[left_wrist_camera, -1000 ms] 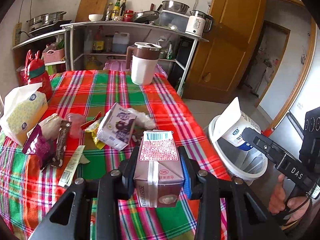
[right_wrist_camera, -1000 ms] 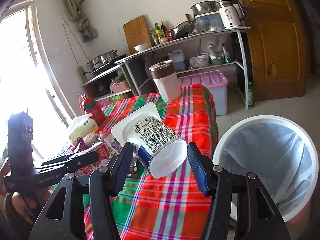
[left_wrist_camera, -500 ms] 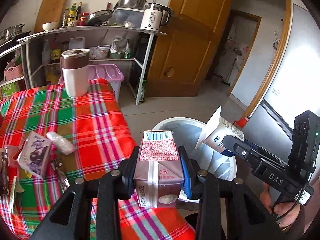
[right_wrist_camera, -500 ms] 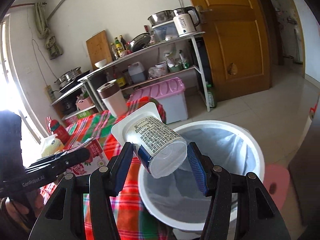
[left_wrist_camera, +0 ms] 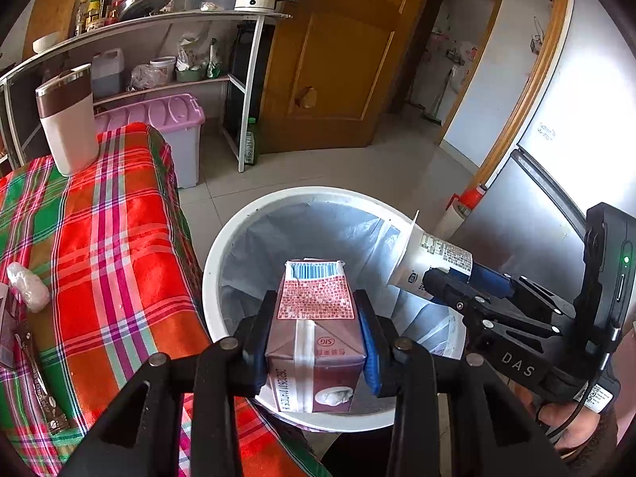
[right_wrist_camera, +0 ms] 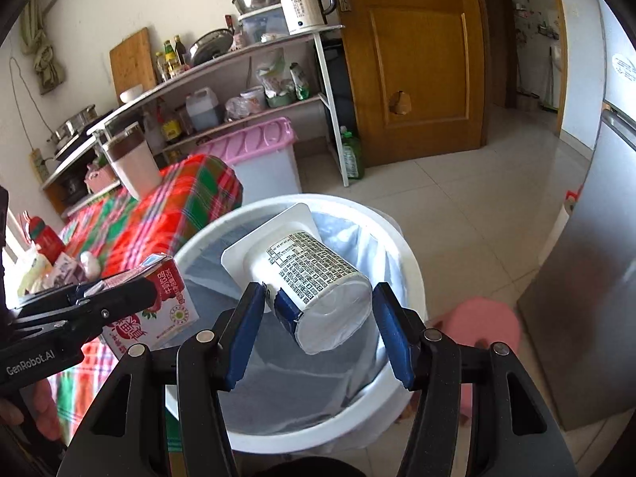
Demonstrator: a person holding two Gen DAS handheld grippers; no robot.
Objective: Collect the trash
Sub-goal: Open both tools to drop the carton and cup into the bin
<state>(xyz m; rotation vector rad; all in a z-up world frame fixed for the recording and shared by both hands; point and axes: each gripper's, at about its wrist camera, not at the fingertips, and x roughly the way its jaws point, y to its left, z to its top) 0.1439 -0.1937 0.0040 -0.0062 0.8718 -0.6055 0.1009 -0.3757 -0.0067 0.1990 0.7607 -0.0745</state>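
My left gripper [left_wrist_camera: 316,342] is shut on a brown and red drink carton [left_wrist_camera: 316,318], held over the near rim of the white trash bin [left_wrist_camera: 210,270]. The right wrist view shows the same carton [right_wrist_camera: 159,302] at the bin's left edge. My right gripper [right_wrist_camera: 318,318] is shut on a white yogurt cup [right_wrist_camera: 314,274], tilted with its flat lid end pointing into the bin [right_wrist_camera: 397,226]. In the left wrist view the cup [left_wrist_camera: 429,258] hangs over the bin's right side. The bin is lined with a pale blue bag.
The table with the red and green plaid cloth [left_wrist_camera: 99,238] touches the bin's left side and still carries wrappers [left_wrist_camera: 28,286] and a white and brown jug [left_wrist_camera: 67,119]. A pink stool [right_wrist_camera: 481,318] and a grey fridge [right_wrist_camera: 588,278] stand right of the bin. A person's hand [left_wrist_camera: 572,429] holds the right gripper.
Both grippers swung away from the table to above the bin, each still holding its item. The bin now fills the middle of both views.
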